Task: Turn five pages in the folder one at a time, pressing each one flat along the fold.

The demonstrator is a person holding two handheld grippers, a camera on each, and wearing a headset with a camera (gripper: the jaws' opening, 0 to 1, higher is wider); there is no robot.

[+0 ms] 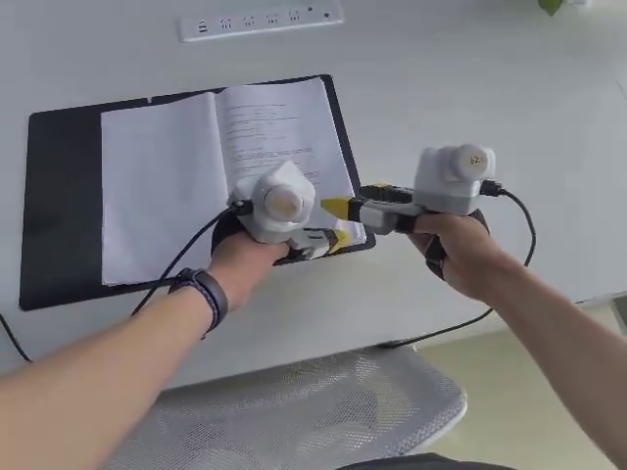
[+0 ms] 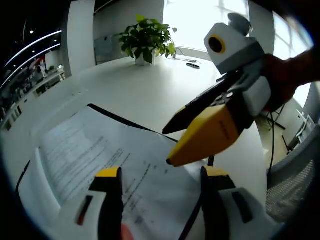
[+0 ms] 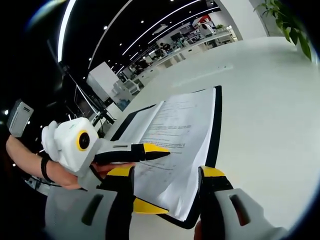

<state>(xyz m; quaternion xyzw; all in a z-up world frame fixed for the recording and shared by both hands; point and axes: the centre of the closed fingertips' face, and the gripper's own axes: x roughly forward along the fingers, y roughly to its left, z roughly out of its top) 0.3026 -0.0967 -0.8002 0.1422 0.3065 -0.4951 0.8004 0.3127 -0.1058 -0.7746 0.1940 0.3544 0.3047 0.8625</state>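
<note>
A black folder (image 1: 59,196) lies open on the white table, a blank sheet (image 1: 162,186) on its left and a printed page (image 1: 279,127) on its right. My left gripper (image 1: 328,240) sits at the printed page's near right corner, jaws pointing right. In the left gripper view it (image 2: 161,175) is open above the printed page (image 2: 100,150). My right gripper (image 1: 335,208) reaches in from the right, just above the same corner. In the right gripper view it (image 3: 166,175) is open, with the page's near edge (image 3: 175,197) between its jaws and the left gripper (image 3: 150,177) close by.
A white power strip (image 1: 260,20) lies at the table's far edge. A grey mesh chair (image 1: 323,411) stands below the near edge. Black cables (image 1: 519,245) trail from both grippers. A potted plant (image 2: 145,40) stands far across the table.
</note>
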